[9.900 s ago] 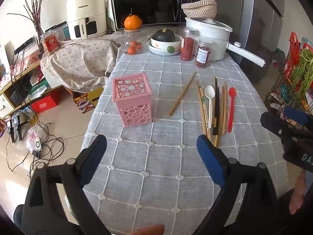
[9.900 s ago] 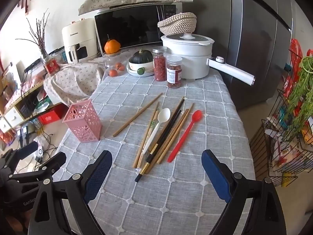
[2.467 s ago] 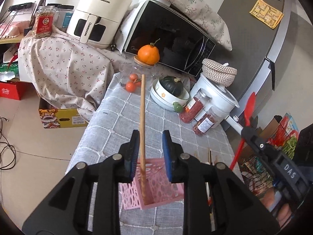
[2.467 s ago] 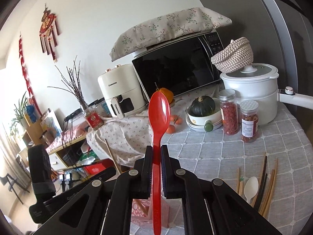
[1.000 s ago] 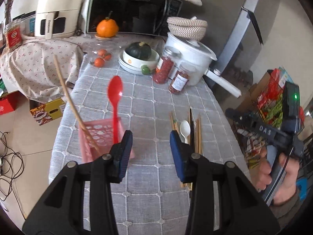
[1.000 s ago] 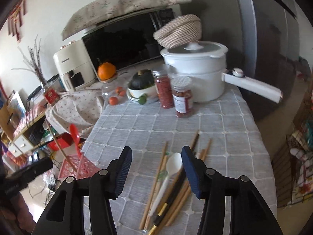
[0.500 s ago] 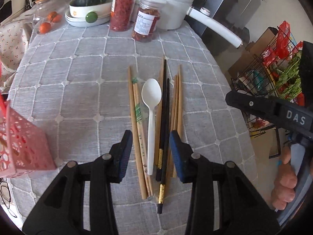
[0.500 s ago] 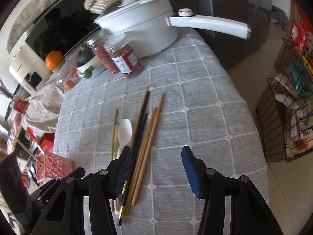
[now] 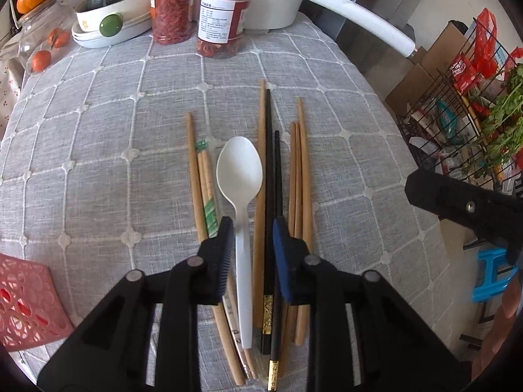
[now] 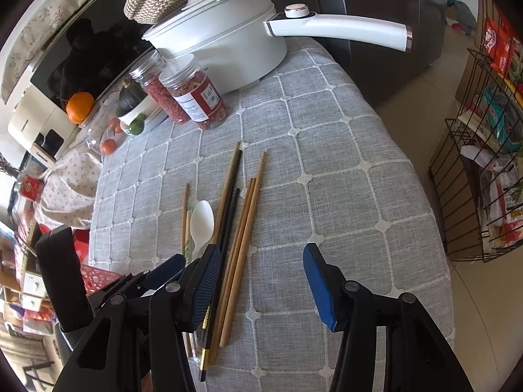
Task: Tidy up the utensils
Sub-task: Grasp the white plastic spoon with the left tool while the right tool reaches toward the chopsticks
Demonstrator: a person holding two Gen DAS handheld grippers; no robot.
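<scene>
A white plastic spoon [image 9: 240, 170] lies on the grey checked tablecloth [image 9: 98, 163] amid a row of wooden chopsticks [image 9: 300, 170] and black chopsticks [image 9: 268, 163]. My left gripper [image 9: 252, 232] hangs low over this row. Its jaws are closing, with the spoon's handle, one wooden chopstick and a black one between them; the pads are not pressing on anything. In the right wrist view my right gripper [image 10: 260, 261] stands open and holds nothing, its left pad over the wooden chopsticks [image 10: 242, 228]. The pink basket [image 9: 23, 303] sits at the lower left.
Two red-filled jars [image 9: 222, 13], a white pot with a long handle [image 9: 359, 16] and a bowl with a dark squash [image 9: 111, 6] stand at the table's far end. A black wire rack [image 9: 474, 98] stands past the table's right edge.
My left gripper has dropped closer to the utensils, and its jaws have narrowed around the spoon handle and chopsticks. The right gripper has tipped down toward the table and then held still.
</scene>
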